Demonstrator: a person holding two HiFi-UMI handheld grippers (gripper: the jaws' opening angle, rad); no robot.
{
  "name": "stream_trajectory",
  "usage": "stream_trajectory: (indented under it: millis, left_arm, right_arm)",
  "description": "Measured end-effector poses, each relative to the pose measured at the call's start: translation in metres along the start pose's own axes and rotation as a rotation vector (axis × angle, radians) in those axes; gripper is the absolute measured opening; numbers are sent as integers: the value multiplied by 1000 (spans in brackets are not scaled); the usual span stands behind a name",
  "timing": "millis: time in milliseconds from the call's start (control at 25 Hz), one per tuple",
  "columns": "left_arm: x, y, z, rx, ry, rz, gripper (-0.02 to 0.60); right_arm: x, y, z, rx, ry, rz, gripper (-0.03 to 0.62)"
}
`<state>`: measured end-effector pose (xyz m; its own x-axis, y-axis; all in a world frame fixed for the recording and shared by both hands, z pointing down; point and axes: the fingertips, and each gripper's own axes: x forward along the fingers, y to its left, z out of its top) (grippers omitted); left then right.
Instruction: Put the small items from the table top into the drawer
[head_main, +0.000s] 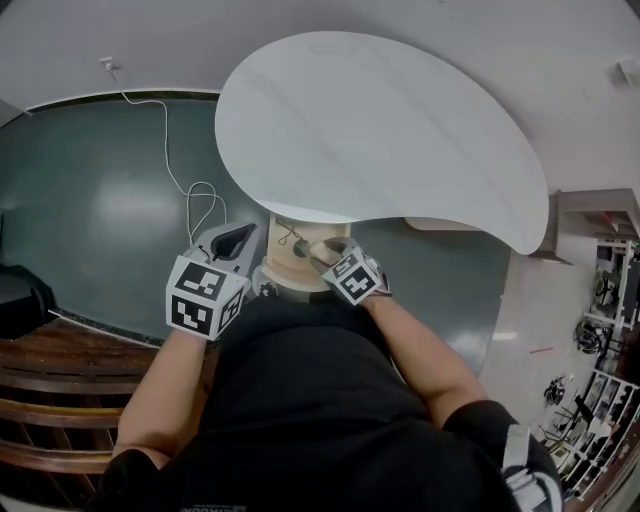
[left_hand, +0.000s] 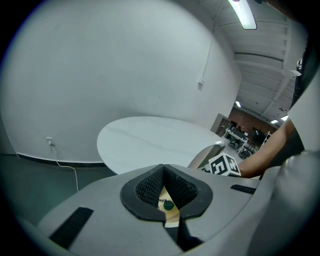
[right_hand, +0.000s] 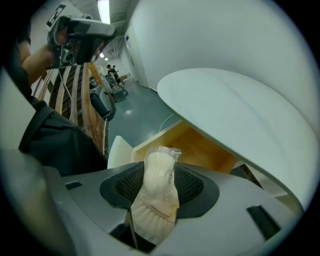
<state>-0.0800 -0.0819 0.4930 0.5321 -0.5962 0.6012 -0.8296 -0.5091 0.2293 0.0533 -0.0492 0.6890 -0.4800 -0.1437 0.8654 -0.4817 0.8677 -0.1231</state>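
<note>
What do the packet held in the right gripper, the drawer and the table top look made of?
Packet: clear, glossy plastic film, crinkled with a ribbed sealed edge, over something off-white; contents unclear.
Drawer: light wood or wood-look board, matte tan.
Table top: smooth white, faintly veined, perhaps laminate or stone-look.

Head view looks steeply down; gripper views low, close, share table (head_main: 380, 130), drawer (right_hand: 200, 150).
</note>
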Motion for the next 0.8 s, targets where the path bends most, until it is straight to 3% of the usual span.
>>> stream_trajectory:
  millis: [200, 480, 800]
  left_arm:
    - [-5, 2, -9, -18, 16, 18, 15]
    - [-13, 8, -17, -48, 23, 53, 15]
    - [-30, 16, -31, -79, 38, 91, 15]
  right_arm:
    - [35, 12, -7, -102, 82, 65, 187]
    - [77, 25, 5, -128, 104, 145, 189]
    - [105, 27, 4, -141, 166, 172, 189]
